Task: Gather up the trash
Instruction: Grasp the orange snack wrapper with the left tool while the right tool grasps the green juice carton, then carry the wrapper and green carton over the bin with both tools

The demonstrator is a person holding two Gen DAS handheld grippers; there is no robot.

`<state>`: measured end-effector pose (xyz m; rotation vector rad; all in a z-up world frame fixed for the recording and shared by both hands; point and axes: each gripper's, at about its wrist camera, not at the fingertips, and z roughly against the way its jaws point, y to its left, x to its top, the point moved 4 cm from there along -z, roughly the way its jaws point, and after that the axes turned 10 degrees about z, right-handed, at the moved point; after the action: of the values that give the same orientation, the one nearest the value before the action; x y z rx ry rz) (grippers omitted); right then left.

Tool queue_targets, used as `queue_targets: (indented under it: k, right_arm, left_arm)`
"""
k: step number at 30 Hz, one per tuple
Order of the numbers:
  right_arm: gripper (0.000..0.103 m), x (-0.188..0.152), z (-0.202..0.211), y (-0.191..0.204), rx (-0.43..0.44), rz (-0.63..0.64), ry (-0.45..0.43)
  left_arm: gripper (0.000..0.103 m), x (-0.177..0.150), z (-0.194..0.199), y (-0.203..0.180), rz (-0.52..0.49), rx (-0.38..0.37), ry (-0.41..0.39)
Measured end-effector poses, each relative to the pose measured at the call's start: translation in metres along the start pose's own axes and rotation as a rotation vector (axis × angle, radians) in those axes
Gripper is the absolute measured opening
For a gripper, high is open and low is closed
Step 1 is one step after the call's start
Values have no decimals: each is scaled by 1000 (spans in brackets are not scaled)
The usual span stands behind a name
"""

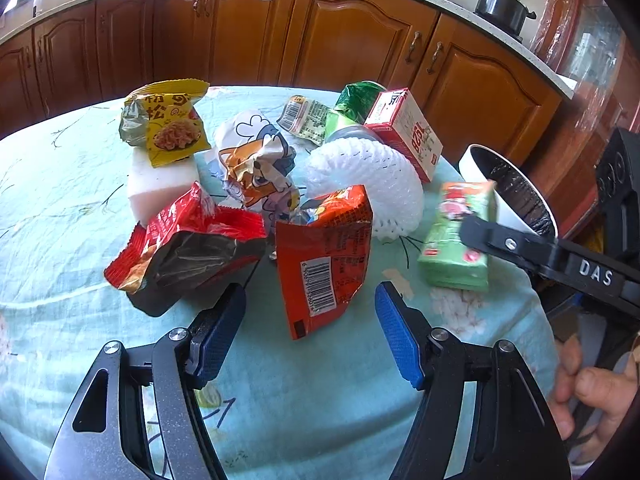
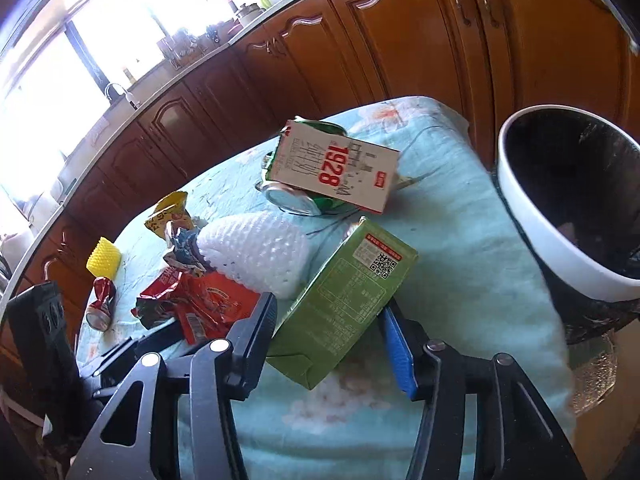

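Fingers, left gripper [image 1: 310,320]: apart, empty | right gripper [image 2: 328,328]: clamped on green carton [image 2: 344,304]

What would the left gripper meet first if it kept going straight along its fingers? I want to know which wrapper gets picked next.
Probably the orange-red wrapper: it lies between the open left gripper fingers' line, untouched; depth is uncertain.

- My left wrist view looks steeply down, close over the table [image 1: 60,208], facing the cabinets [image 1: 240,28].
- My right wrist view sits nearer the bin [image 2: 532,216].
- Both share the green carton [image 1: 456,240] [image 2: 352,300] and foam net [image 1: 372,184] [image 2: 260,256].
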<state>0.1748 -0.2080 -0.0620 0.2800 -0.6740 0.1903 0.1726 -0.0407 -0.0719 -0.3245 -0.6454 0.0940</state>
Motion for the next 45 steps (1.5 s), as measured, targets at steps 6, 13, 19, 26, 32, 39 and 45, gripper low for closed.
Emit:
queue_targets:
  k: [6, 13, 19, 26, 32, 39, 45]
  right_arm:
    - [42, -12, 13, -37, 34, -90, -19]
    - [43, -11, 4, -42, 110, -163, -72]
    - [38, -9, 19, -40, 91, -135, -134]
    - [35, -11, 55, -50, 50, -127, -206]
    - [35, -18, 78, -64, 23, -132, -242]
    - [34, -24, 101, -85, 2, -165, -279]
    - [34, -23, 114, -103, -20, -187, -306]
  left_arm:
    - [60, 9, -7, -6, 18, -20, -10]
    - [39, 10, -8, -20, -23, -30, -19]
    - [31, 5, 4, -23, -22, -49, -48]
    - [25, 2, 20, -55, -74, -104, -81]
    - [25, 1, 20, -86, -108, -153, -67]
    - [25, -5, 18, -123, -163, -190, -55]
    - [25, -4, 13, -146, -191, -218, -40]
